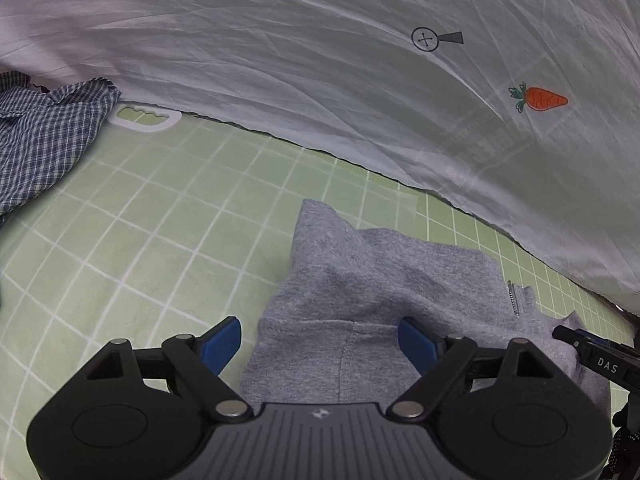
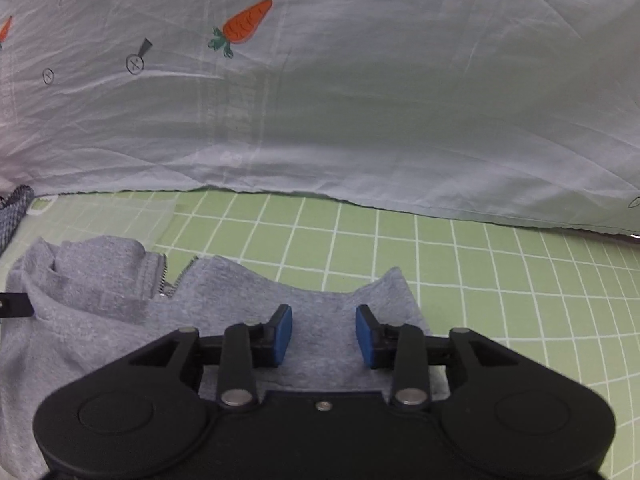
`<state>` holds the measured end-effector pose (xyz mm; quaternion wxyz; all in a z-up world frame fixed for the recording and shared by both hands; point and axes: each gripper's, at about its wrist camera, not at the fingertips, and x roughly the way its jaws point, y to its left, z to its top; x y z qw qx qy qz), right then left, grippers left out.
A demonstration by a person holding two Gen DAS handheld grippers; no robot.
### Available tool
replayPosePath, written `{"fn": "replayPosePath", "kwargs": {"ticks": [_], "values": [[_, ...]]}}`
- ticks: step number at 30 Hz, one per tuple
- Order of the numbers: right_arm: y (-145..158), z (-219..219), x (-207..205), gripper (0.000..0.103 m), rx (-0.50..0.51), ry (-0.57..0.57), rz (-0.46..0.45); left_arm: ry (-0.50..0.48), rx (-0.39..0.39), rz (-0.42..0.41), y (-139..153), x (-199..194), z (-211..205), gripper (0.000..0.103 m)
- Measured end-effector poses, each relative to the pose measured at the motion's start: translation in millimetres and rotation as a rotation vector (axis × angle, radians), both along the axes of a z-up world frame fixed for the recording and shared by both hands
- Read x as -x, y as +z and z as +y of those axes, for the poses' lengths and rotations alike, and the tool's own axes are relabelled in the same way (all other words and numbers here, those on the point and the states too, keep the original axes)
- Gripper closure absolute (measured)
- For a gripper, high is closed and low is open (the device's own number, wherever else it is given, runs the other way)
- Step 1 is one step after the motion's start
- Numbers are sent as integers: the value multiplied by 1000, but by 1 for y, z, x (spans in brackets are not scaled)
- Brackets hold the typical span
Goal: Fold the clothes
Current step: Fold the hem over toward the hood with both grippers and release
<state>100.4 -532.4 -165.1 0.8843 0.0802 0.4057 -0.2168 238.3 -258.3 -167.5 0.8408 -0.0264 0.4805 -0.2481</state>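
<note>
A grey zip-neck sweatshirt (image 1: 360,280) lies partly folded on the green grid mat (image 1: 160,216). My left gripper (image 1: 320,344) is open, its blue pads straddling a seamed edge of the sweatshirt just above the cloth. In the right wrist view the same sweatshirt (image 2: 120,304) shows its collar and zipper (image 2: 170,276) at the left. My right gripper (image 2: 324,336) is open over the sweatshirt's right part, holding nothing. The right gripper's tip shows at the left view's right edge (image 1: 592,352).
A blue checked shirt (image 1: 44,140) lies bunched at the mat's far left. A white sheet with carrot prints (image 1: 538,98) hangs behind the mat (image 2: 440,264). A white mat handle cut-out (image 1: 146,118) sits beside the checked shirt.
</note>
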Motion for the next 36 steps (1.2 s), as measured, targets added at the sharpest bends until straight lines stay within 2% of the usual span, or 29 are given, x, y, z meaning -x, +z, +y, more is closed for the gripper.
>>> {"fn": "replayPosePath", "kwargs": {"ticks": [1,3,4,5,7,10,16,18,21,22,23,24,25,26,29,33,36], "values": [[-3,0,-1,51,15,6,18,-4,-4,3,-2,1,0,17],[-5,-1,-2,58,-7,36,21,-11,-12,10,-5,3,-1,17],[-5,-3,-3,69,-34,49,17,-9,-15,18,-7,3,-1,17],[-6,-5,-3,86,-63,60,14,-7,-18,25,-9,3,0,17],[-4,-7,-4,103,-83,75,7,-2,-15,32,-11,4,1,17],[8,-10,-3,103,-65,70,-42,-1,-18,31,-11,4,3,17],[48,-39,6,103,-26,-48,-211,17,-23,30,-13,1,10,17],[47,-53,3,103,-73,-53,-184,28,-21,32,-14,0,12,17],[29,-50,3,98,-115,-14,-112,52,2,7,-7,-1,16,17],[23,-47,5,92,-129,-5,-100,60,13,-4,-4,-2,17,19],[18,-43,6,79,-143,-1,-91,64,35,-26,2,-2,18,22],[12,-39,8,72,-156,3,-81,68,56,-48,7,-2,19,27],[7,-36,9,65,-166,3,-69,64,66,-61,12,-4,19,38],[2,-33,9,63,-173,2,-55,48,70,-75,18,-6,15,48],[-8,-29,10,55,-205,-15,-46,-16,76,-105,29,-10,0,61],[-12,-29,13,54,-247,-20,-57,-99,58,-108,31,-10,-27,61],[-17,-29,14,53,-285,-17,-49,-156,2,-93,21,-8,-45,59]]}}
